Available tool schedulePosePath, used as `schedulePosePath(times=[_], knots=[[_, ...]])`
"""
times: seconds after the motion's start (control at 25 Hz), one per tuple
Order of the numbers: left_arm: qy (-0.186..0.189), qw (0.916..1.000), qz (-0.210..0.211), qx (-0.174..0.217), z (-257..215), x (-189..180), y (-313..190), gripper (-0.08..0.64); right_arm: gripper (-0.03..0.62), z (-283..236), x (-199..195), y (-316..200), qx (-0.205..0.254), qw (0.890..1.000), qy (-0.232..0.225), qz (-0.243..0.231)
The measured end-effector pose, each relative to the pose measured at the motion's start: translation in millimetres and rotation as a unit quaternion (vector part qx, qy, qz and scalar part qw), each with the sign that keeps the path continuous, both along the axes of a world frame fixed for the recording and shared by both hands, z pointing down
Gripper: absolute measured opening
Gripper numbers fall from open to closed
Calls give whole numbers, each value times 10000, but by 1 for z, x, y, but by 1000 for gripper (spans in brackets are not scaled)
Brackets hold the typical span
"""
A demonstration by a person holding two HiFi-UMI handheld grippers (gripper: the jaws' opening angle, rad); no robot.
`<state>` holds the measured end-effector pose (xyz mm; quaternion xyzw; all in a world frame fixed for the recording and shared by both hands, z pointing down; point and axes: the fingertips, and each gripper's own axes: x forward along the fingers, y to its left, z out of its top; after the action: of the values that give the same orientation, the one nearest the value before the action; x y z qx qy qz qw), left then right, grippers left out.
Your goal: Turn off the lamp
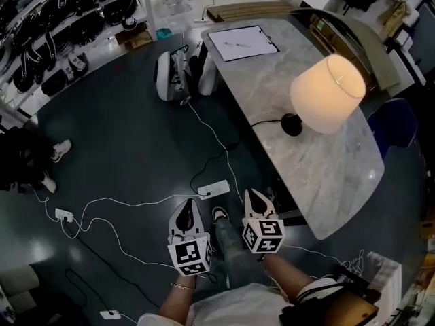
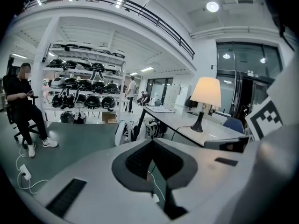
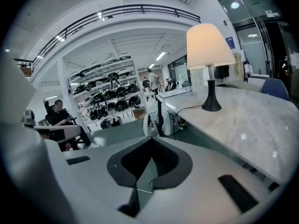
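Head view: the left hand-held gripper (image 1: 186, 208) and the right hand-held gripper (image 1: 253, 195) hang low over the dark floor (image 1: 129, 148), each with its jaws pressed together on nothing. A white power strip (image 1: 213, 189) lies on the floor just ahead of them. Farther off to the right, the lit lamp (image 1: 328, 94) stands on the marble desk (image 1: 326, 178), well apart from both. Its black cord (image 1: 262, 123) trails over the desk's edge.

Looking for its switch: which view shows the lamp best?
The right gripper view: the lit lamp stands large, side-on, shade, stem and base visible. The head view looks down on it, shade hiding the stem; the left gripper view shows it small, distant.
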<state>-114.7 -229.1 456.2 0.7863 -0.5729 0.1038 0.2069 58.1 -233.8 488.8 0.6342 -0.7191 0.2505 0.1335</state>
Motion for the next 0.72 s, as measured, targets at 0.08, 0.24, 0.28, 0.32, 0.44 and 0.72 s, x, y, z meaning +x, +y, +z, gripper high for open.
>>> schedulePosePath(times=[0.08,0.24,0.28,0.32,0.44,0.72], knots=[[-60,10000,67,-11,20,8,-14,-6,-3,25,4,-13,-99,9999,-86,76],[-145,9996,160,-187,66,20,-37,-6,-3,71,12,-38,-265,9995,-107,163],[-153,9995,180,-230,77,23,-42,-6,-3,82,13,-44,-292,9994,-80,172],[-157,9993,196,-265,89,25,-48,-6,-3,92,15,-50,-311,9993,-61,186],[-155,9991,214,-328,122,31,-67,-6,-3,125,21,-72,-341,9991,-41,255],[-199,9989,177,-395,188,35,-103,-6,-3,193,34,-110,-466,9983,41,342]])
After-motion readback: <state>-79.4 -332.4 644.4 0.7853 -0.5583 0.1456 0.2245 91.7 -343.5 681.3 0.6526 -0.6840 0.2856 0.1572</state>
